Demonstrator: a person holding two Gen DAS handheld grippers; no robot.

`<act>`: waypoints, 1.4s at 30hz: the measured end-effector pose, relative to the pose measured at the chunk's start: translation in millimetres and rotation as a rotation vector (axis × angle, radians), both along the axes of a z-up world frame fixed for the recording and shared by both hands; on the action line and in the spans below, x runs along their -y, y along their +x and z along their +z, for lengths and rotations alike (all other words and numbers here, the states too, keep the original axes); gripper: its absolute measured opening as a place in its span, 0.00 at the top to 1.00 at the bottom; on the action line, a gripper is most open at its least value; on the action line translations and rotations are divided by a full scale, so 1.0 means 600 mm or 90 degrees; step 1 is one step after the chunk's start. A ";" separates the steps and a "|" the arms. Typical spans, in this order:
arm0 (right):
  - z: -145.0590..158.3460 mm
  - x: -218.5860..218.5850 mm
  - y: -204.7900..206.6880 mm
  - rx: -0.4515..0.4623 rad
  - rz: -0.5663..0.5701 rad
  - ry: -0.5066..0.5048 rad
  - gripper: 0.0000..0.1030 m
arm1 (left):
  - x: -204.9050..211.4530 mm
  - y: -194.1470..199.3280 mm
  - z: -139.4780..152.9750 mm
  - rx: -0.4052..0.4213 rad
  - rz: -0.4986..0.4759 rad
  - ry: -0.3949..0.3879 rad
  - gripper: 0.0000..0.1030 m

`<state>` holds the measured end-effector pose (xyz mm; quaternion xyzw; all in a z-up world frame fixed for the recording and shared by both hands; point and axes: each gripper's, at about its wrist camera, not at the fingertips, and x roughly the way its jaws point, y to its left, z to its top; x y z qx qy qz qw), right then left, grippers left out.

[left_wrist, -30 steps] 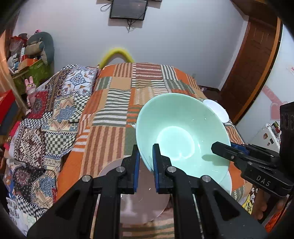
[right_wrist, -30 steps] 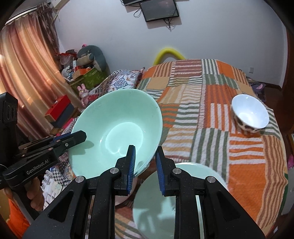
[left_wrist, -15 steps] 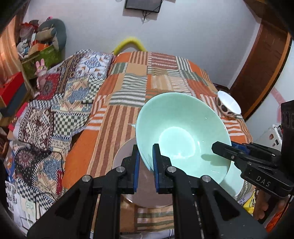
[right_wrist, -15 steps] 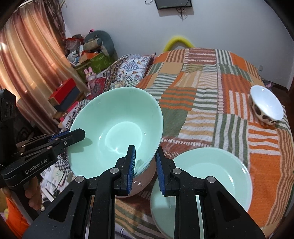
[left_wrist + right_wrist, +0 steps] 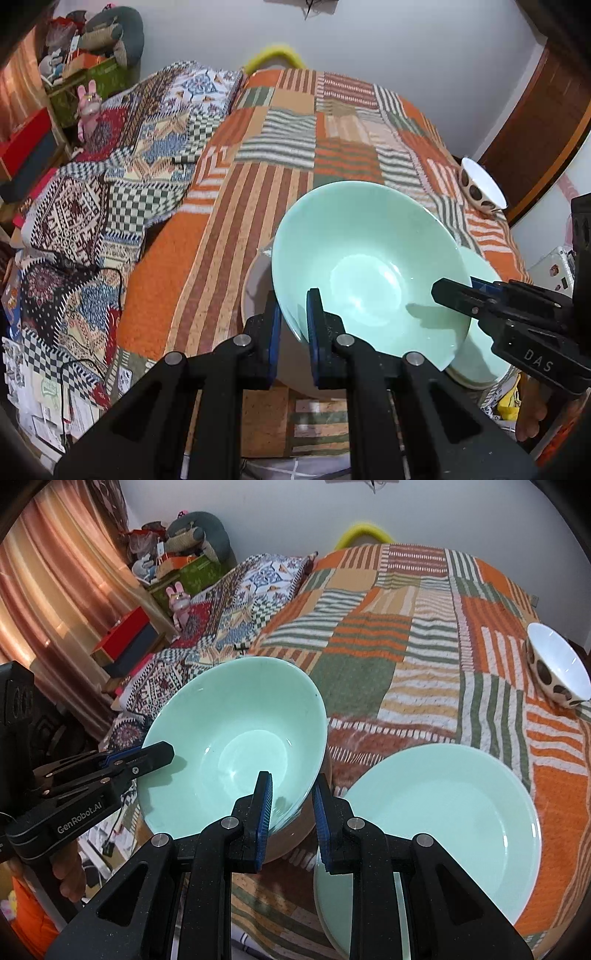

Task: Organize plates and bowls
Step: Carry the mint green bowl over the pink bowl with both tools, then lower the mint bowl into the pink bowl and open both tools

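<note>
A large mint-green bowl (image 5: 369, 258) (image 5: 240, 720) hangs tilted just above the bed, held by both grippers. My left gripper (image 5: 293, 325) (image 5: 162, 751) is shut on one side of its rim. My right gripper (image 5: 291, 794) (image 5: 443, 286) is shut on the opposite side. Under the bowl lies a pale pinkish dish (image 5: 255, 295), mostly hidden. Beside it sits a mint-green plate (image 5: 443, 812) (image 5: 480, 354). A small white bowl with brown spots (image 5: 557, 672) (image 5: 480, 188) stands tilted near the bed's far right edge.
The dishes rest on a bed with an orange striped patchwork blanket (image 5: 295, 155). A second patterned quilt (image 5: 110, 177) drapes over its left side, with cables on it. Boxes and toys (image 5: 166, 576) crowd the left wall. A wooden door (image 5: 546, 122) stands at right.
Both grippers have sunk toward the bed with the green bowl between them. The bowl now sits lower over the pinkish dish, and the green plate shows more fully.
</note>
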<state>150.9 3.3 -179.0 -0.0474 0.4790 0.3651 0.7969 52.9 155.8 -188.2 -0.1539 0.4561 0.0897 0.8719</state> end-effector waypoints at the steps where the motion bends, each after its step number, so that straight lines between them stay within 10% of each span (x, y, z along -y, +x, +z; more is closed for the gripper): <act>1: -0.004 -0.002 -0.001 -0.003 0.001 -0.003 0.81 | -0.001 0.000 -0.005 -0.005 0.001 -0.003 0.88; 27: -0.043 -0.022 0.004 -0.027 0.016 -0.029 0.78 | -0.013 0.013 -0.064 -0.056 0.010 -0.012 0.88; 42: -0.038 -0.025 0.003 -0.009 0.022 -0.048 0.77 | -0.008 0.020 -0.066 -0.067 0.006 -0.028 0.70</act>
